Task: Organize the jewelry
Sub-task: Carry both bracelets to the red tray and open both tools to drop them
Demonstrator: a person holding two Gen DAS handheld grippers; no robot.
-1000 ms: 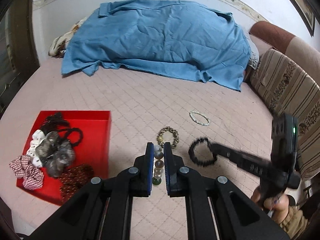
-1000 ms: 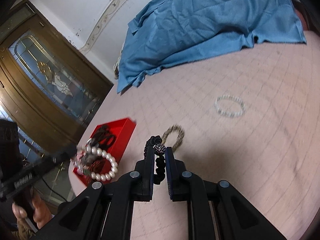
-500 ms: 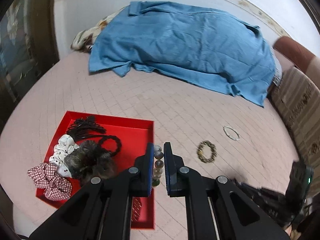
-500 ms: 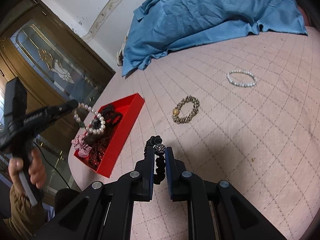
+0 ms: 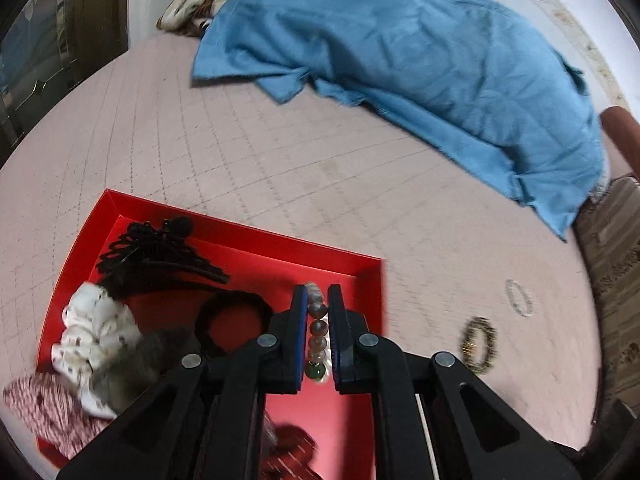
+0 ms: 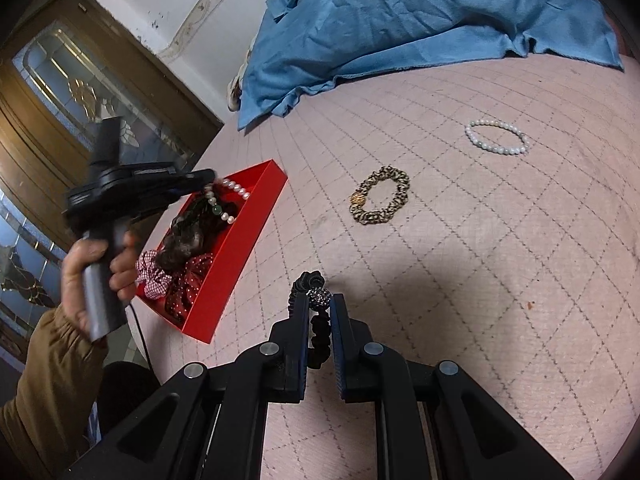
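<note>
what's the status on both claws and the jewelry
Left claw shut on pearl bracelet over red tray. Right claw shut on black bracelet. Nothing blocking.

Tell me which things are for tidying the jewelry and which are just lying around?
For the job:
red open tray
pearl-and-green-bead bracelet in left gripper
black beaded bracelet in right gripper
gold chain bracelet
white pearl bracelet

Lying about:
blue cloth

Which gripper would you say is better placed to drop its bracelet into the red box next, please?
Left. The left gripper already holds its pearl bracelet over the red box; the right gripper, clamping the black bracelet, hangs over bare table beside it.
</note>
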